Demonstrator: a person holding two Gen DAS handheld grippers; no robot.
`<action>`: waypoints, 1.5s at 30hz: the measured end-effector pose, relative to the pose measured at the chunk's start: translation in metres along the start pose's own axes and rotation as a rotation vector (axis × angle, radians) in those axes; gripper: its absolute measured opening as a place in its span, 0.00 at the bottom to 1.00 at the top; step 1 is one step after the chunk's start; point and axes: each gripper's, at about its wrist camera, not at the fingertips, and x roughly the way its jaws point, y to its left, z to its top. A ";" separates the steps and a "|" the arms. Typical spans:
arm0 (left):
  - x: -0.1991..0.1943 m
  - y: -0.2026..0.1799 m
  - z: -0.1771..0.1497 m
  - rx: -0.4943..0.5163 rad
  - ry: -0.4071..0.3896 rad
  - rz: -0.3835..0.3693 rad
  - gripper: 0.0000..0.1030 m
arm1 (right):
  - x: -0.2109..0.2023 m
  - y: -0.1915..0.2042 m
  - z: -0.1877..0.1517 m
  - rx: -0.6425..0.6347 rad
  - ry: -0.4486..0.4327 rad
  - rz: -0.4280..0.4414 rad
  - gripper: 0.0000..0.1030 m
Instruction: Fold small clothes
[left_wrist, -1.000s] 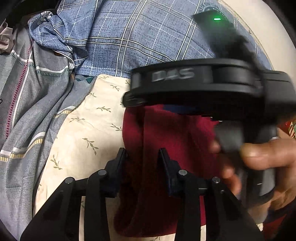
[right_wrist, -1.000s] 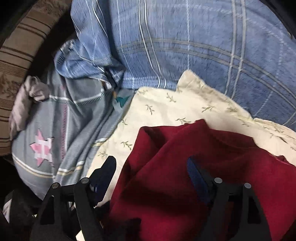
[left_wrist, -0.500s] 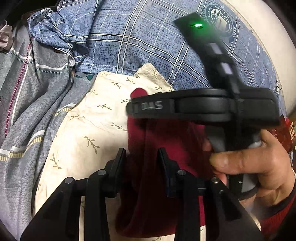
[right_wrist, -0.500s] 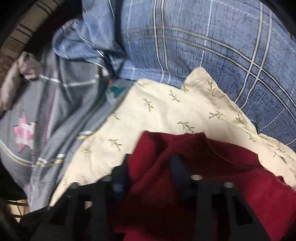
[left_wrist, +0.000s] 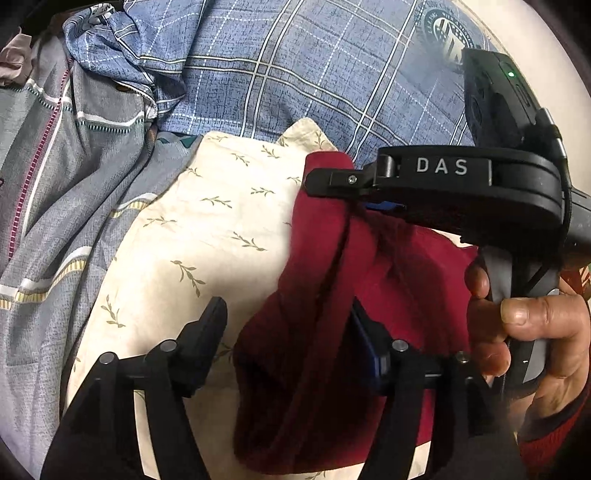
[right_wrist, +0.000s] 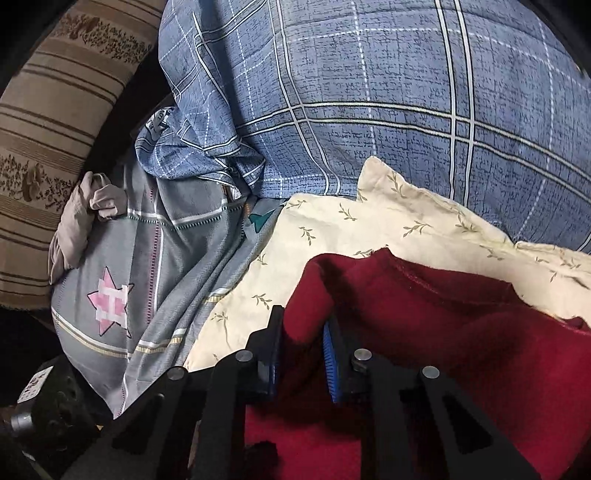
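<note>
Your left claw (left_wrist: 288, 325) stands with its jaws apart, low over the red garment (left_wrist: 369, 288). One finger sits over the cream cloth (left_wrist: 207, 236), and the other is pressed against a fold of the red fabric, which bunches up between them without being pinched.

Your right claw (right_wrist: 303, 328) is clamped on a raised corner of the red garment (right_wrist: 443, 332), its blue-padded fingers (right_wrist: 328, 354) pinching the fold from both sides. From the left wrist camera, that right claw (left_wrist: 332, 181) reaches in from the right at the garment's far edge, your right hand (left_wrist: 528, 332) wrapped around its handle and a green light showing on its top.

The red garment lies rumpled on the cream cloth (right_wrist: 369, 229) with its leaf print. That cloth rests on a blue plaid sheet (right_wrist: 369, 92), with a grey striped cover (right_wrist: 147, 280) bearing a pink star (right_wrist: 110, 301) to its left. A brown striped cushion (right_wrist: 48, 122) sits at the far left edge, and a small beige rag (right_wrist: 85, 214) lies beside it.
</note>
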 end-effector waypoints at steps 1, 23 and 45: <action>0.001 -0.001 0.000 0.002 0.005 0.007 0.62 | 0.001 -0.001 -0.001 0.000 -0.001 0.001 0.18; -0.001 -0.008 -0.001 0.040 0.021 -0.002 0.40 | -0.015 0.007 -0.005 -0.015 -0.003 -0.039 0.55; -0.016 -0.025 -0.006 0.056 -0.001 0.010 0.40 | -0.039 0.001 -0.015 -0.016 -0.081 -0.019 0.14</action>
